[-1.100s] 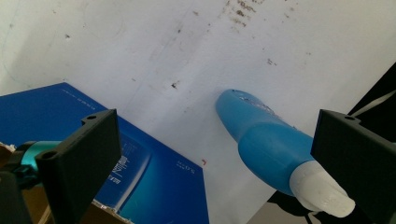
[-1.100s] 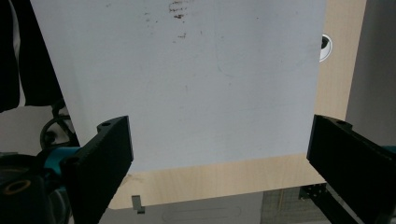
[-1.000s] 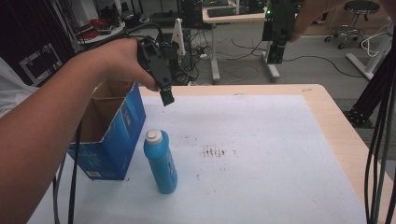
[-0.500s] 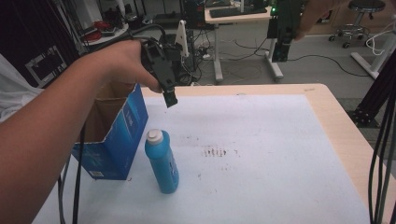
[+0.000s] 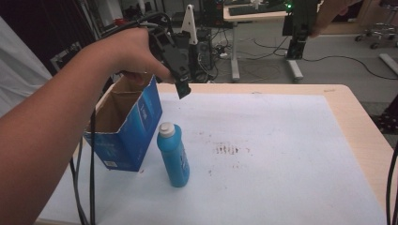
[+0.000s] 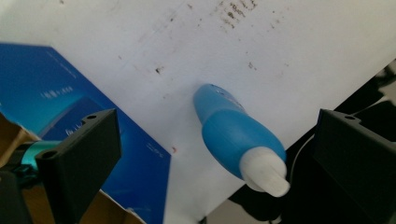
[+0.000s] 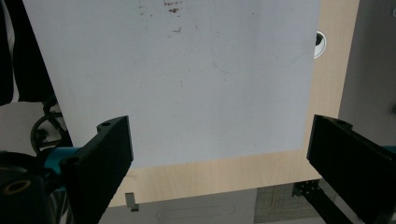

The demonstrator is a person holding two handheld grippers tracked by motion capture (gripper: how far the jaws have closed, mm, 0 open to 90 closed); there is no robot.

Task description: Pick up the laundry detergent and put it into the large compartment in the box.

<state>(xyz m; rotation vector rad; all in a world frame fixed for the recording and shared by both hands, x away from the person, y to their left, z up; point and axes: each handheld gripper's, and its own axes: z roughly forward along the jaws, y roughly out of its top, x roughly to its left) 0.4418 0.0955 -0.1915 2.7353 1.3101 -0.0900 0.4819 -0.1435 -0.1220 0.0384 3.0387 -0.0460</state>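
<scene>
A blue bottle [image 5: 173,157] with a white cap stands upright on the white mat [image 5: 263,154], just right of an open blue cardboard box [image 5: 126,126]. My left gripper [image 5: 183,89] hovers above the box's far right corner, pointing down. Its own view shows the left gripper [image 6: 217,122] open, with the bottle [image 6: 236,135] framed far below between the jaws and the box [image 6: 56,105] at the left. The right gripper [image 5: 298,33] is held high beyond the table's far edge. In the right gripper view the right gripper [image 7: 219,133] is open over bare mat [image 7: 187,79], holding nothing.
The mat covers most of a wooden table [image 5: 361,126], with a round cable hole [image 7: 319,44] near one edge. Dark smudges [image 5: 227,150] mark the mat's middle. Cables [image 5: 89,187] trail down from the left hand. Desks and chairs stand behind the table.
Almost nothing differs: both grippers hang in nearly the same places with jaws apart, and the bottle and box have stayed put.
</scene>
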